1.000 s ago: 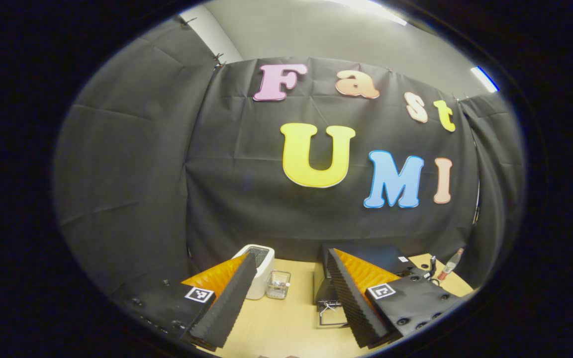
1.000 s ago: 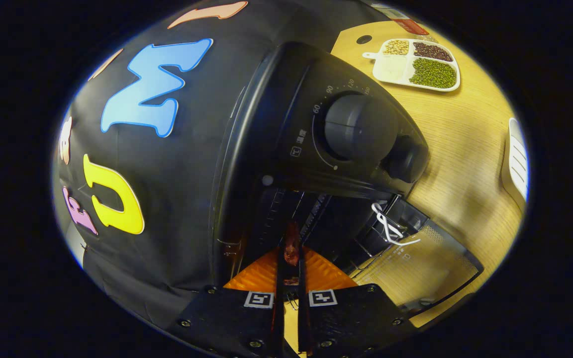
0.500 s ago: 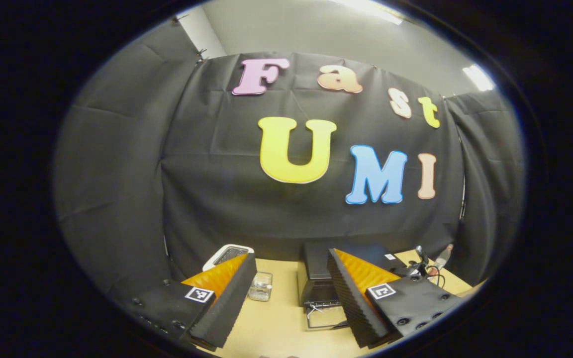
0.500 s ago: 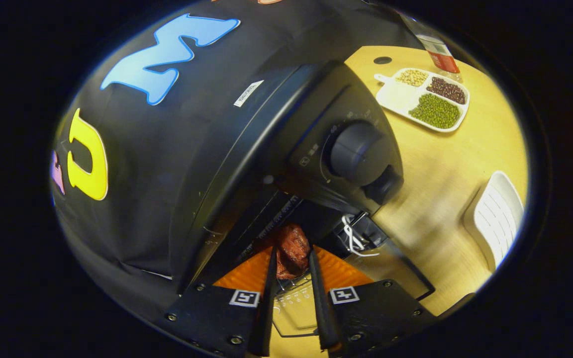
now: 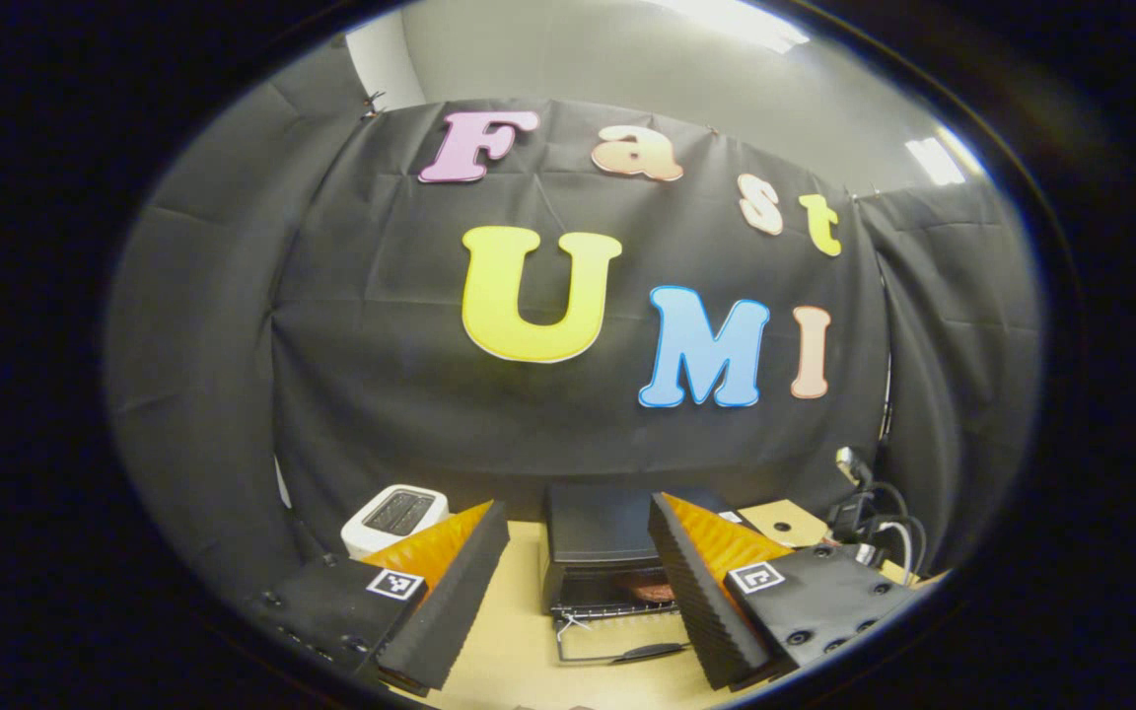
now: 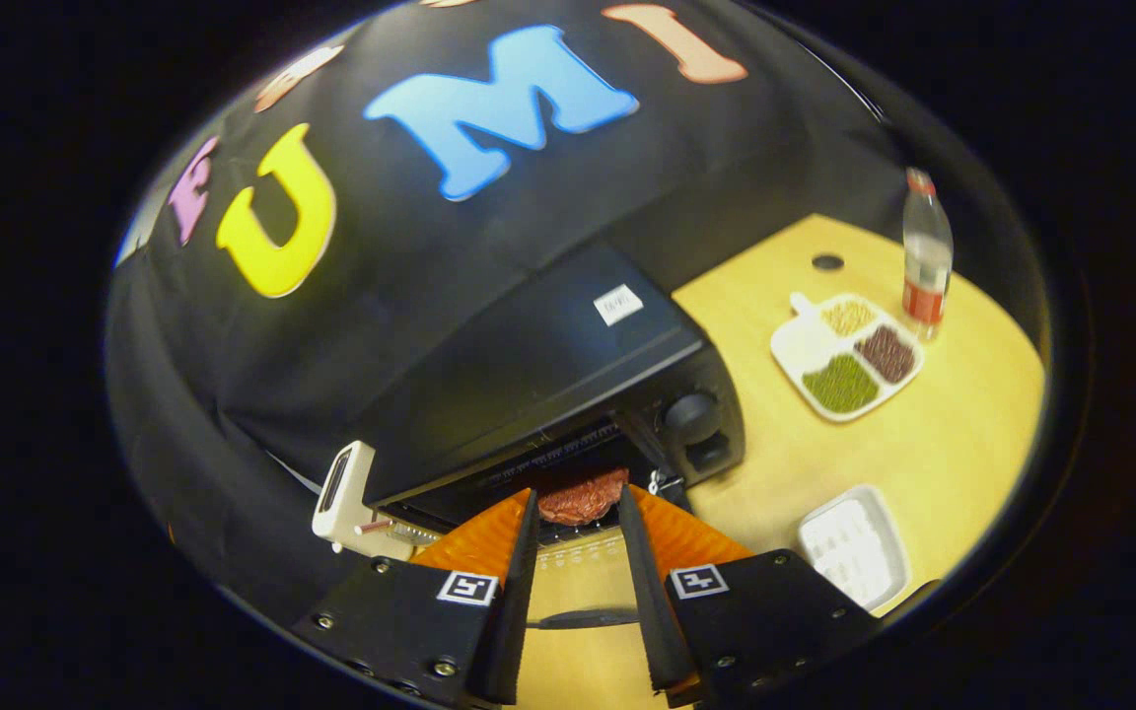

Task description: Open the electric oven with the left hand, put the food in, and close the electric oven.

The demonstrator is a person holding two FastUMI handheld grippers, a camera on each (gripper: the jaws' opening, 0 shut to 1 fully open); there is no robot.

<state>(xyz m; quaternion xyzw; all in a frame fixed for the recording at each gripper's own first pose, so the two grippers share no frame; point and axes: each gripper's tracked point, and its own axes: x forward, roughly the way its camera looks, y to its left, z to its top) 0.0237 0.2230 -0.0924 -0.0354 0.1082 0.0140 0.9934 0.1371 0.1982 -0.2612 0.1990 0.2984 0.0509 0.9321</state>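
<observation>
The black electric oven (image 6: 529, 365) stands with its door (image 6: 583, 592) folded down flat. A red meat patty (image 6: 583, 496) lies on the rack just inside the opening. My right gripper (image 6: 576, 513) is open, its fingertips in front of the opening and short of the patty, holding nothing. In the left gripper view the oven (image 5: 603, 528) sits farther off, with the patty (image 5: 649, 590) inside and the door (image 5: 617, 646) lowered. My left gripper (image 5: 578, 508) is open and empty, well back from the oven.
A white toaster (image 5: 392, 515) stands left of the oven. Right of it are a white divided tray (image 6: 849, 355) of beans, a bottle (image 6: 926, 256) and a white ribbed container (image 6: 854, 547) on the wooden table (image 6: 962, 434). Cables (image 5: 869, 498) hang at the far right.
My right gripper opened, let go of the patty inside the oven and drew back out. The left gripper swung so that the oven now sits between its fingers.
</observation>
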